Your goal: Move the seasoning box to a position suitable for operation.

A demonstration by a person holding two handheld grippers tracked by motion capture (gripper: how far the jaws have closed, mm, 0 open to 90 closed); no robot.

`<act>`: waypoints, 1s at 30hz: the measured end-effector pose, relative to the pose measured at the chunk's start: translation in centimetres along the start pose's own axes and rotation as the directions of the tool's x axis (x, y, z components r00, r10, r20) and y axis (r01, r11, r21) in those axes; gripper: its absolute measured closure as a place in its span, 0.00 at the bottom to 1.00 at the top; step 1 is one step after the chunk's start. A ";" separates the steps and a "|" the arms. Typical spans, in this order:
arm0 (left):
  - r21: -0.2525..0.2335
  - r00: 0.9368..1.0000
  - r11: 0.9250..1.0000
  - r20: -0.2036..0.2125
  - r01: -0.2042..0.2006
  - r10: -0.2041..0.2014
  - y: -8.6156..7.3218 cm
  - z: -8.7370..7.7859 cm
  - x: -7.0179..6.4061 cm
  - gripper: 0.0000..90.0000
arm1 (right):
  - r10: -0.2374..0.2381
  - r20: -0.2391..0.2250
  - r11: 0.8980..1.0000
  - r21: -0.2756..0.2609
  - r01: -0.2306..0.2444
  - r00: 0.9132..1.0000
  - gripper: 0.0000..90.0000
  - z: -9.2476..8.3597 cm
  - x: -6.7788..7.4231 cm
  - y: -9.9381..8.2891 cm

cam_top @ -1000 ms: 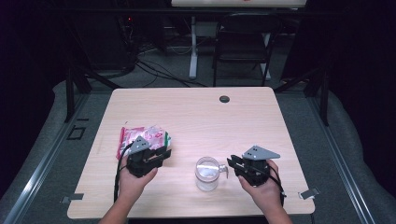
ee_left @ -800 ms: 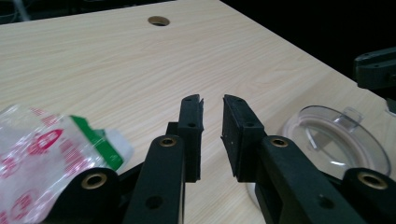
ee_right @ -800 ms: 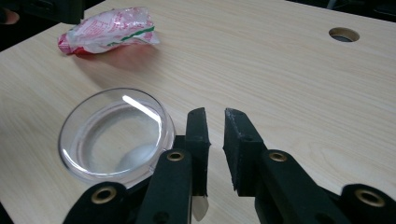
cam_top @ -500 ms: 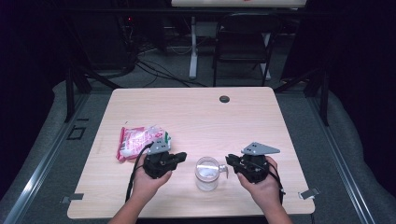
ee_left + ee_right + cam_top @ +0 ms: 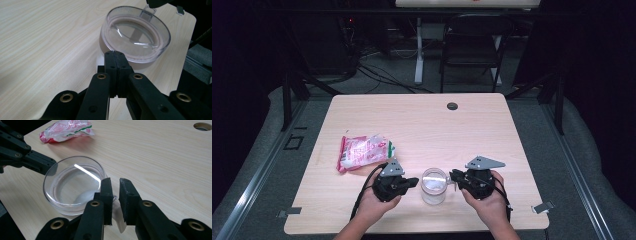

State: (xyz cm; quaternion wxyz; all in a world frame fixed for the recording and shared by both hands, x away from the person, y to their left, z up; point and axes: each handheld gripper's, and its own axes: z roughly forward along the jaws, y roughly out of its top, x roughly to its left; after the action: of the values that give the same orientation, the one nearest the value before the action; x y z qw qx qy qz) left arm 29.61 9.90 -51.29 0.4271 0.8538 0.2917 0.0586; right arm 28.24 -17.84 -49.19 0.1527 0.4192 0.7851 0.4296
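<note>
Stability of the clear glass mug (image 5: 433,185), standing near the table's (image 5: 422,120) near edge, depends on the right gripper (image 5: 115,185) staying clamped on its handle (image 5: 117,216) while the left gripper (image 5: 114,53), jaws together and empty just left of the rim, avoids nudging it.

High view: fixed overhead, person's side, facing forward and down over the whole desk (image 5: 422,125). Left gripper view: rides low, close, looking along its fingers (image 5: 115,65) at the clear cup (image 5: 136,41) just beyond. Right gripper view: equally close, cup (image 5: 75,185) beside its fingers (image 5: 125,195). All three share the cup.
</note>
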 end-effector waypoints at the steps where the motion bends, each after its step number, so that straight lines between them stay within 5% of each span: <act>1: 0.008 1.000 1.000 0.004 -0.001 0.001 0.0 0.1 0.0 1.00 | 0.000 0.000 1.000 0.001 0.000 1.000 0.90 0.0 0.0 0.0; 30: 0.014 1.000 1.000 0.025 -0.004 0.004 -0.3 0.3 -0.3 1.00 | 0.007 -0.005 1.000 -0.009 -0.007 1.000 0.92 0.1 0.0 -0.2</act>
State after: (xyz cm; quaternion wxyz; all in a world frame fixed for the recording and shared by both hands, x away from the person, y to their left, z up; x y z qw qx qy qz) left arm 29.33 9.63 -51.66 0.4247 0.8580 0.2850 0.0467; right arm 28.18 -17.80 -49.39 0.1512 0.4200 0.7821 0.4348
